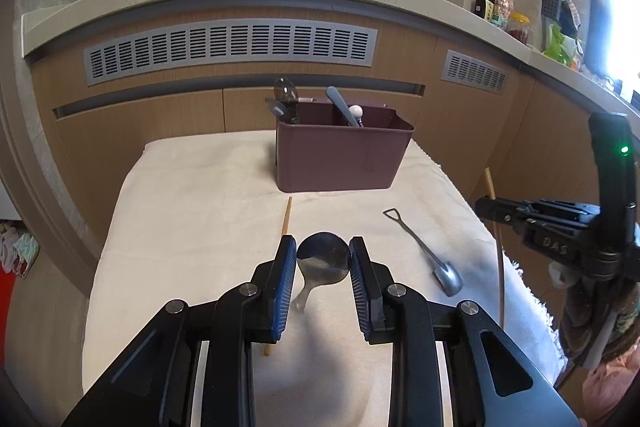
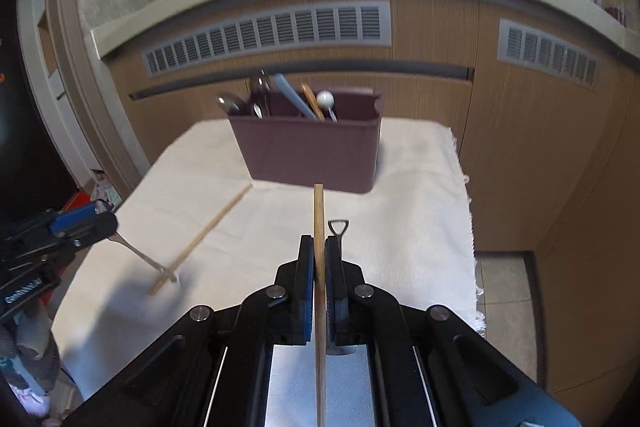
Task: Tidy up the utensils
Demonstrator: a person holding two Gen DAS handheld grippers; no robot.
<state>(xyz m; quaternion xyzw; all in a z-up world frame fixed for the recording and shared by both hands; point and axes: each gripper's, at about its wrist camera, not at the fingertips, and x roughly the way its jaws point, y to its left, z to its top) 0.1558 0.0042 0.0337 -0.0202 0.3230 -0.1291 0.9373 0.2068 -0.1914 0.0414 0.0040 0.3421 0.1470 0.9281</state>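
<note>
- Left wrist view: my left gripper [image 1: 323, 259] pinches a metal spoon [image 1: 322, 259] by its bowl, in front of the maroon utensil caddy [image 1: 340, 155].
- My right gripper [image 2: 319, 259] is clamped tight on a wooden chopstick [image 2: 319, 223], its tip pointing at the caddy.

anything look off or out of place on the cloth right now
Nothing spilled or damaged. One loose chopstick lies diagonally on the cloth, apart from its mate gripped in the right tongs, and a shovel-shaped spoon lies outside the utensil holder.

left wrist: close, tilted down over cloth [image 1: 200, 187] | right wrist: same | shared: brown caddy [image 1: 340, 155]
</note>
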